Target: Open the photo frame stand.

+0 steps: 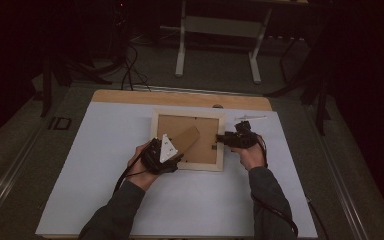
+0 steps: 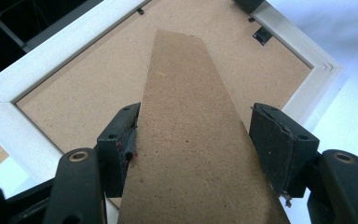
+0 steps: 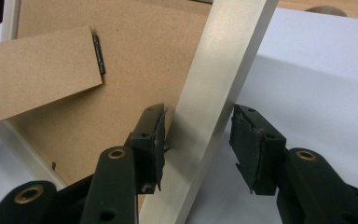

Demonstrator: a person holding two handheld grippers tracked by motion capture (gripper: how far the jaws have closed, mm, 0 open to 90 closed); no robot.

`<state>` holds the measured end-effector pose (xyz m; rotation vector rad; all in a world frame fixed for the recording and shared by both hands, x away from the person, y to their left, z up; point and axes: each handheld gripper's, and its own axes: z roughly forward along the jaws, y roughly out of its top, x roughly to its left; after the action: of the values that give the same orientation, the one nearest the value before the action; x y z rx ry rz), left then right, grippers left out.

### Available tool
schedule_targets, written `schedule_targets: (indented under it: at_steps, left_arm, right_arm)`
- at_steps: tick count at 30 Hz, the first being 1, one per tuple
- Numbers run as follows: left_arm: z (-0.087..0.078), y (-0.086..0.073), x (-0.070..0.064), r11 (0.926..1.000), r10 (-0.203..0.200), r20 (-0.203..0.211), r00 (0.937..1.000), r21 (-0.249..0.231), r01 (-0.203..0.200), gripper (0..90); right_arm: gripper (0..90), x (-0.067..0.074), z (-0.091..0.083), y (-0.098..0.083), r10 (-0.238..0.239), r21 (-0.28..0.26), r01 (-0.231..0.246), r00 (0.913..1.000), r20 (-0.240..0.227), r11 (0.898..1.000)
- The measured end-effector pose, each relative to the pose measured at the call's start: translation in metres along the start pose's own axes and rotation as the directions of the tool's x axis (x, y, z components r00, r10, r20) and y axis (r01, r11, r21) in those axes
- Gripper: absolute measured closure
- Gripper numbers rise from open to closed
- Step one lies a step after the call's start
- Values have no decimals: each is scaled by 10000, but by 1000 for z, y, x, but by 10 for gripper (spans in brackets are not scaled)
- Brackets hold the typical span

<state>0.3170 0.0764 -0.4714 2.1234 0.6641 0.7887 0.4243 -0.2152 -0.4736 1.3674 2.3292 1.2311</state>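
A pale wooden picture frame [image 1: 215, 165] lies face down on the white mat, its brown backing board [image 1: 207, 147] up. A cardboard stand flap [image 1: 187, 137] slants across the back. My left gripper [image 1: 177, 151] comes in from the frame's near left corner. In the left gripper view the left gripper [image 2: 193, 126] is shut on the stand flap [image 2: 191, 116], a pad on each long edge. My right gripper [image 1: 220, 138] straddles the frame's right rail. In the right gripper view the right gripper [image 3: 198, 135] is open around that rail [image 3: 205, 116]: the left pad touches it, the right pad stands off.
The white mat [image 1: 105, 175] covers the table, with a wooden strip [image 1: 180, 97] along the far edge. A thin pale object [image 1: 250, 118] lies behind the right gripper. A black clip [image 2: 262, 35] sits on the frame's back. Dark floor, cables and a table's legs lie beyond.
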Motion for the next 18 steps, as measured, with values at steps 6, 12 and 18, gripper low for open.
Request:
schedule_targets:
  at_steps: [6, 12, 18]
  left_arm:
    - [-2, -1, -2, 9998, 177, -104, 9998, -119, -178, 377]
    - [-3, -2, -3, 9996, 164, -94, 9998, -242, -166, 377]
    - [-3, -4, -2, 9995, 43, 1, 10000, -299, -43, 376]
  right_arm:
    - [547, -3, 1, 2, 199, 45, -198, 9993, -324, 9998]
    - [570, -5, -2, 1, 279, -67, -283, 9984, -491, 9996]
    - [576, -4, -3, -1, 382, -166, -390, 9982, -473, 9991]
